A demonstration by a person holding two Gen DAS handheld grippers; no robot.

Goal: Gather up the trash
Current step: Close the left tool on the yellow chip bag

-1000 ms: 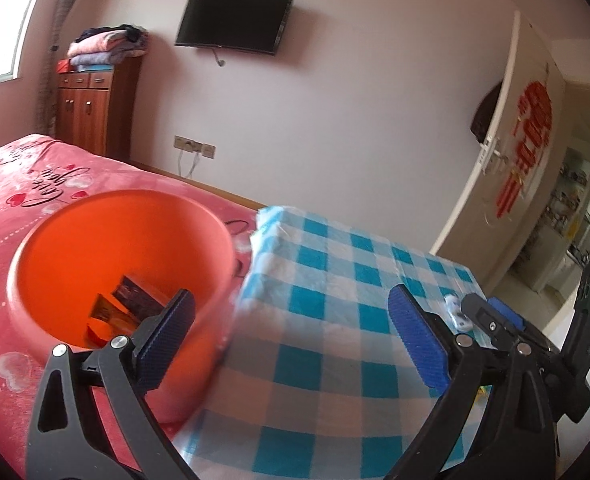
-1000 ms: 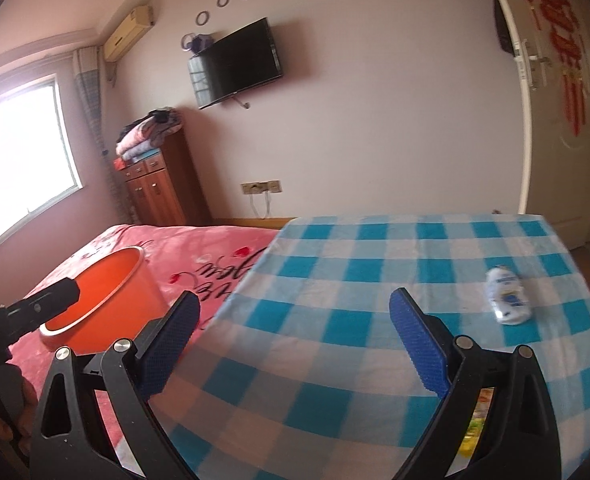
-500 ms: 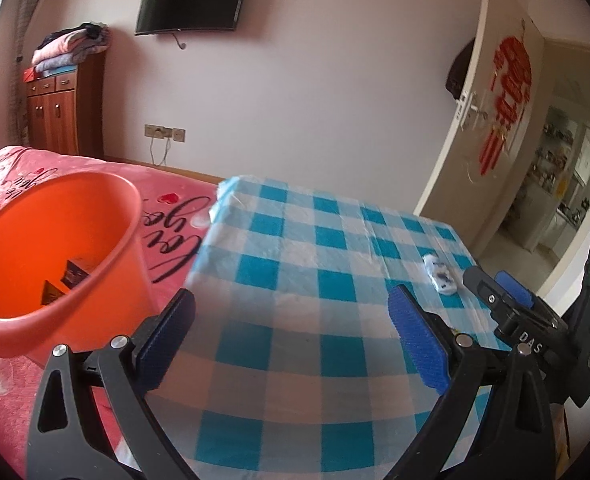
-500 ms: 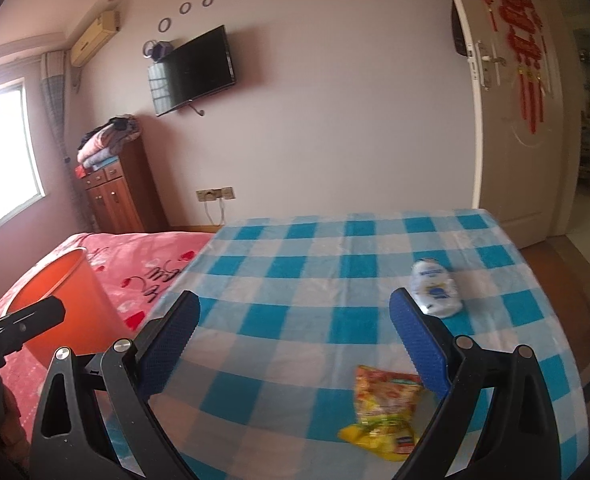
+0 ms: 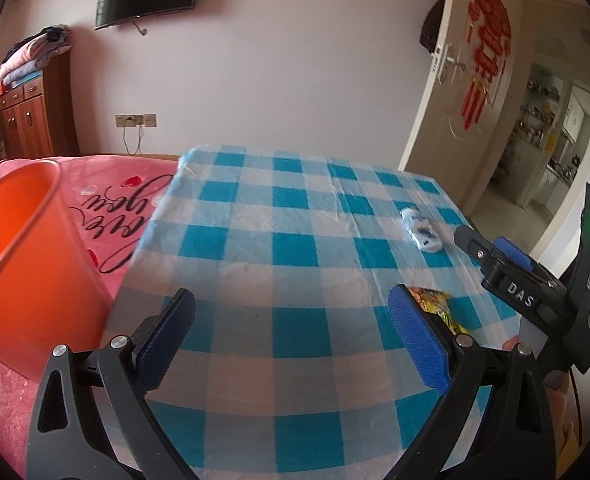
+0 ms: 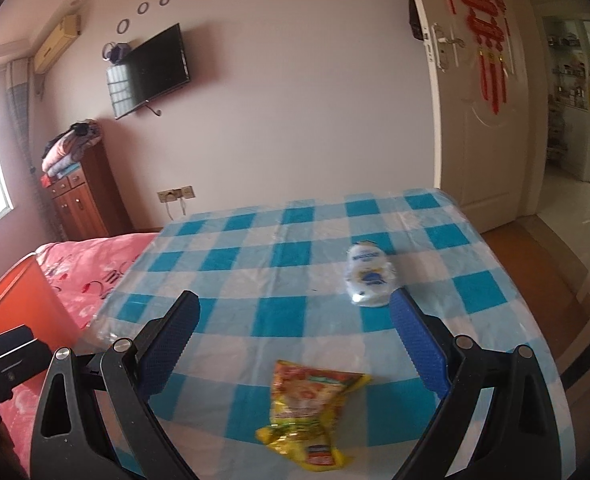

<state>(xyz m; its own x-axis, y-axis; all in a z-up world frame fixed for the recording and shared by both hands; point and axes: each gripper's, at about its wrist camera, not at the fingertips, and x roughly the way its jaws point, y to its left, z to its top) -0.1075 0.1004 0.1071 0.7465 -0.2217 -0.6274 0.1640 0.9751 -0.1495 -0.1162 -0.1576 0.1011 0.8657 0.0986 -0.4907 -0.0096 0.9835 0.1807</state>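
Both grippers, left and right, hung empty with jaws spread above the table. A wrapper and packet lay on it, awaiting pickup; the bin stood beside it.

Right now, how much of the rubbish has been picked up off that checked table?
Done: cannot be judged; the orange bin beside the table shows only its wall here, not its contents. In hand: nothing; the left tool and right tool are both open and empty. Left: two pieces lie on the checked tablecloth, a yellow snack wrapper just ahead of the right tool and a white packet beyond it.
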